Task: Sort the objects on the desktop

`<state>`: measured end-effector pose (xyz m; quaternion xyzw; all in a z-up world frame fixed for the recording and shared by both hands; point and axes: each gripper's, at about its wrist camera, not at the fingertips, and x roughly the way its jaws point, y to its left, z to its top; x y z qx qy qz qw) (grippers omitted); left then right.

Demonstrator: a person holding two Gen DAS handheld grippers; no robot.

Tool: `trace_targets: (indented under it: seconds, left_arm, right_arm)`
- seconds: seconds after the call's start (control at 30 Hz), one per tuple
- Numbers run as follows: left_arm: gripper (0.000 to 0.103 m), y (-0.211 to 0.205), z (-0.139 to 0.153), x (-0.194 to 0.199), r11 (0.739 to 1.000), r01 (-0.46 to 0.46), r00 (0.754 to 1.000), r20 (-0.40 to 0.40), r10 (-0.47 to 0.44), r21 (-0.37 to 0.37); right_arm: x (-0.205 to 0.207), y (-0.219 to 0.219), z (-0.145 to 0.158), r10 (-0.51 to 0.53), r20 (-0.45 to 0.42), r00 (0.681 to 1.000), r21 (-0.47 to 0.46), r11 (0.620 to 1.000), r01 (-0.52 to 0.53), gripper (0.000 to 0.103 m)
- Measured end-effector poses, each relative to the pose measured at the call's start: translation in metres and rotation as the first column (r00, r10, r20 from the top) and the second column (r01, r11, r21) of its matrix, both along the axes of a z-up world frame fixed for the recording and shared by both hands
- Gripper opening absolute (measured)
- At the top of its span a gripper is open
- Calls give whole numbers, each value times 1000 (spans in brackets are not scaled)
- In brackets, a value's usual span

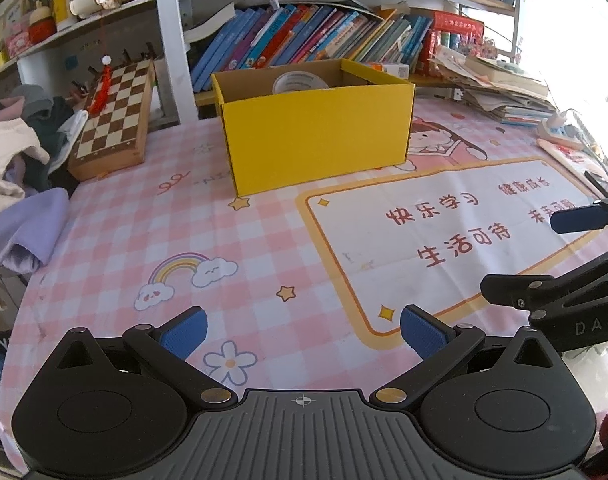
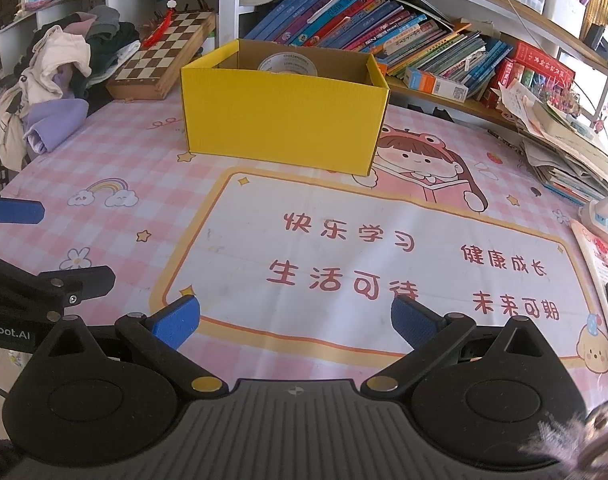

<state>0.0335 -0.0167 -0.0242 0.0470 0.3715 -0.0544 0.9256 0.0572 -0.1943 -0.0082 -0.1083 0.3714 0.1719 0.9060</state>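
A yellow cardboard box (image 1: 315,136) stands open at the far side of the pink checked desk mat (image 1: 240,248); it also shows in the right wrist view (image 2: 284,120). A roll of tape (image 1: 300,82) lies inside it, and shows in the right wrist view (image 2: 288,63) too. My left gripper (image 1: 302,332) is open and empty, low over the mat's near side. My right gripper (image 2: 296,320) is open and empty over the mat's white panel, beside the left one.
A chessboard box (image 1: 114,120) leans at the back left next to a pile of clothes (image 1: 20,168). Books (image 1: 311,36) fill the shelf behind the box. Stacked papers (image 2: 563,140) and a power strip (image 2: 607,216) lie at the right.
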Motion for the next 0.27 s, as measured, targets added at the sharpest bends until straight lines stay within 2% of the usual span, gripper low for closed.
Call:
trace_targets:
  seconds: [0.27]
  left_arm:
    - [103, 1, -2, 0, 1000, -11, 1000, -9, 11, 3]
  right_arm:
    - [3, 0, -1, 7, -14, 1000, -11, 1000, -7, 103]
